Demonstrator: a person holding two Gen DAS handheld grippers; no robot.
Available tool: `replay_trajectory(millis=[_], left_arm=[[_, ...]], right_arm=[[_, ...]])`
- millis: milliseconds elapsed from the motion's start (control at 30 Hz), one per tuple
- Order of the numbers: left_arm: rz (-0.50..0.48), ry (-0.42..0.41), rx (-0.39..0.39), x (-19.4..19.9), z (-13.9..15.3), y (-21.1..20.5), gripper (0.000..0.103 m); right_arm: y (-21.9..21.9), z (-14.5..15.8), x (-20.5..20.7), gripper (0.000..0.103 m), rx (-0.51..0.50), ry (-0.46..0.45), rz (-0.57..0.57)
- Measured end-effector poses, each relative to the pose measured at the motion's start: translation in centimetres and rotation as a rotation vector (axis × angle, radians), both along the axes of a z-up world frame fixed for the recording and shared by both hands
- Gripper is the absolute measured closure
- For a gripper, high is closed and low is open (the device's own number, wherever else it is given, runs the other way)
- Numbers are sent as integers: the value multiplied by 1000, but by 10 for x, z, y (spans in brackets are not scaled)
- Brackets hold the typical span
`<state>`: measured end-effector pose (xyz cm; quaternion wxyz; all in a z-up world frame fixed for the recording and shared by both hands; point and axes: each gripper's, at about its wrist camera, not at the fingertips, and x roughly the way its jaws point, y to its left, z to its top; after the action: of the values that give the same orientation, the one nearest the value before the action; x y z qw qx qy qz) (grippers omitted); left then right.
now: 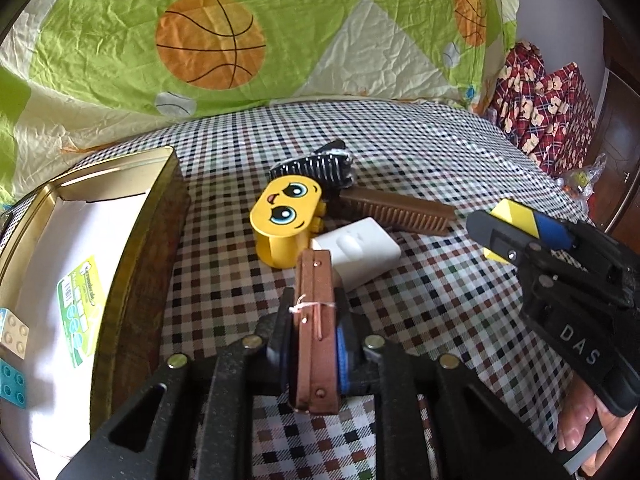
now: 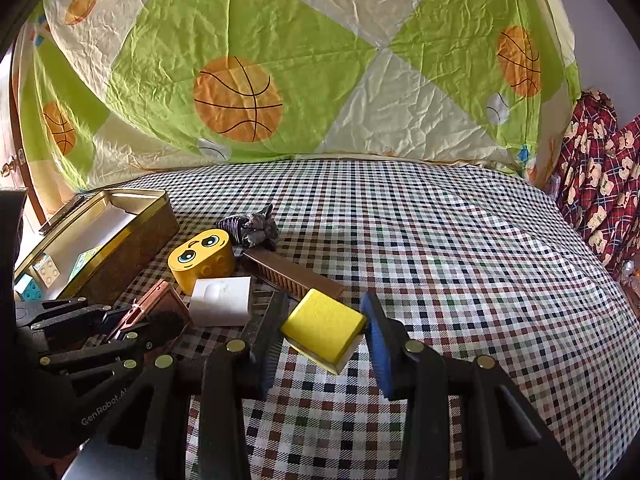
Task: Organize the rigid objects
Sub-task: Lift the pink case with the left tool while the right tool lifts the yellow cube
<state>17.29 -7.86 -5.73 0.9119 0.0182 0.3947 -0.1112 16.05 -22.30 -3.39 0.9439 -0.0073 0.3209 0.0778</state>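
My left gripper point(image 1: 314, 320) is shut on a thin brown case point(image 1: 314, 328) held on edge above the checked cloth; it also shows in the right wrist view point(image 2: 154, 312). My right gripper point(image 2: 326, 334) is shut on a yellow block point(image 2: 324, 330), also seen in the left wrist view point(image 1: 516, 216). On the cloth lie a yellow face brick point(image 1: 286, 216), a white box point(image 1: 360, 252), a brown brush point(image 1: 396, 210) and a striped dark bundle point(image 1: 316, 166). An open gold tin point(image 1: 132, 240) stands at left.
Inside the tin lie a cream brick point(image 1: 14, 334), a teal brick point(image 1: 12, 382) and a green label point(image 1: 78, 308). A green basketball quilt point(image 2: 280, 80) rises behind the cloth. Red plaid fabric point(image 2: 600, 192) lies at right.
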Motion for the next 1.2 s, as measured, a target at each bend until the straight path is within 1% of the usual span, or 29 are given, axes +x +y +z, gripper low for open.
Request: replay_trajectory(millis=[100, 267, 467, 967, 1200], left_arm=[[3, -63, 4, -9, 8, -1, 88], [21, -151, 40, -20, 17, -4, 88], [59, -237, 33, -30, 28, 1, 88], [133, -345, -1, -46, 37, 13, 88], [147, -379, -5, -52, 40, 16, 88]], right_arm=[[0, 0, 0, 62, 2, -3, 0], [0, 2, -2, 62, 4, -11, 0], [-1, 3, -3, 62, 9, -28, -2], [-2, 10, -17, 62, 34, -106, 13], [-2, 12, -20, 62, 38, -127, 12]])
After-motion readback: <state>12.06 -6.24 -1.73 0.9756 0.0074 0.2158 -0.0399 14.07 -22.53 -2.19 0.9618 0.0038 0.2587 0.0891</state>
